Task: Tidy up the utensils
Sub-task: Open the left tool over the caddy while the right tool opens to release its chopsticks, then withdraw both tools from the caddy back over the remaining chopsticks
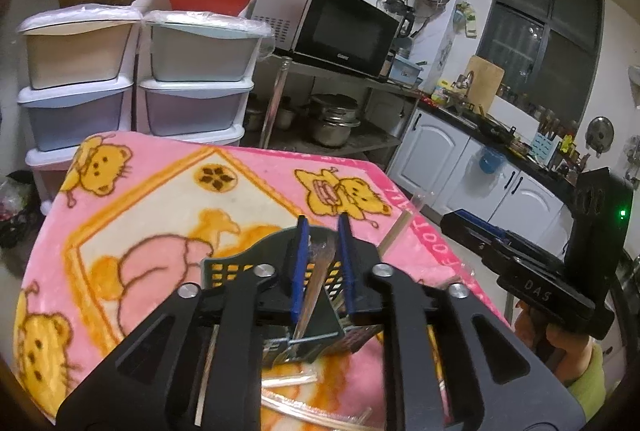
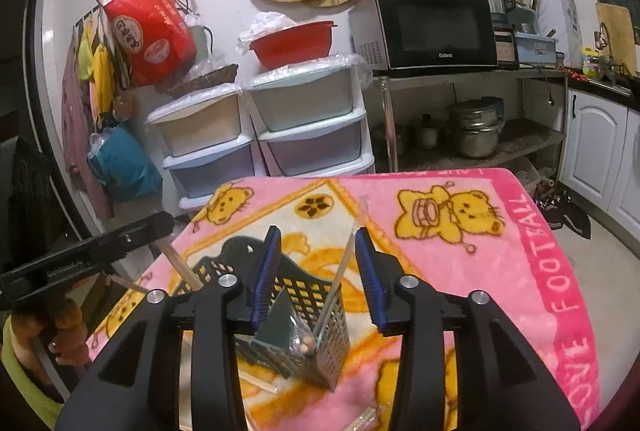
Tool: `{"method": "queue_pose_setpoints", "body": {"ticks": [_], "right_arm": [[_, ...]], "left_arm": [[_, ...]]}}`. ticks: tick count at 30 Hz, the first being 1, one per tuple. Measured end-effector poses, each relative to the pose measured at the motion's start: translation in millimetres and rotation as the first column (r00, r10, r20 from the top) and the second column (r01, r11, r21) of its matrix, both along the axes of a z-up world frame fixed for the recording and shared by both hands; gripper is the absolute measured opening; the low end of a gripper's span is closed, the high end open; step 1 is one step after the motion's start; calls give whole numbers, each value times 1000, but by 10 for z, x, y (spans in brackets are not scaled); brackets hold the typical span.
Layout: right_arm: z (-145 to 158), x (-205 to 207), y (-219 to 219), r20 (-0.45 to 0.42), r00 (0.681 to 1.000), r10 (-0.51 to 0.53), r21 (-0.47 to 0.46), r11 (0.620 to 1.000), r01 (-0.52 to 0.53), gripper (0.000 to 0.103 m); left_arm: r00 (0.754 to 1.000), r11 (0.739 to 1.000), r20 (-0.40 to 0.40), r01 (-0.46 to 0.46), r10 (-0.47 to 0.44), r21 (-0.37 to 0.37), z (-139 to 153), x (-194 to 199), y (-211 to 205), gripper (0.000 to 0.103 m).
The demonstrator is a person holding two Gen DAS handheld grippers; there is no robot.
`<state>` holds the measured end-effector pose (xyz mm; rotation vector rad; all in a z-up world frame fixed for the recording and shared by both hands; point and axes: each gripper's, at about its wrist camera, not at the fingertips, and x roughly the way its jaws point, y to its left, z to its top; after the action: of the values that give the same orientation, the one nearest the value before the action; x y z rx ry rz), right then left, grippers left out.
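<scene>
A: Since the left wrist view comes first, where is the wrapped utensil [image 1: 316, 283] against the left gripper [image 1: 323, 231]?

B: Between its fingers [image 1: 301, 263], long axis slanting down into the perforated holder [image 1: 320, 335] on the pink surface [image 1: 160, 191]. I can't tell whether the fingers pinch it.

A: And the right wrist view?

B: The right gripper [image 2: 316, 243] is spread wide, holding nothing, directly over the holder. A thin stick [image 2: 340, 271] in clear wrap leans inside. The left looks nearer.
</scene>
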<state>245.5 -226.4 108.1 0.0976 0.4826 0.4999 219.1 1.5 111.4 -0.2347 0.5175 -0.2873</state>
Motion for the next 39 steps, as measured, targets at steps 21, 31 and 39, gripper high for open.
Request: {"method": "queue_pose_setpoints", "body": {"ticks": [21, 31, 39], "right_arm": [[-96, -249, -223, -14, 1000, 23, -60, 998, -23, 65], [-172, -388, -208, -29, 999, 35, -89, 995, -37, 69], [-220, -457, -224, -41, 998, 39, -106, 993, -43, 70]], "left_arm": [[999, 1000, 53, -9, 9, -8, 124, -509, 76, 77], [999, 1000, 45, -27, 27, 9, 42, -741, 158, 90], [998, 998, -7, -69, 69, 9, -176, -885, 321, 92]]}}
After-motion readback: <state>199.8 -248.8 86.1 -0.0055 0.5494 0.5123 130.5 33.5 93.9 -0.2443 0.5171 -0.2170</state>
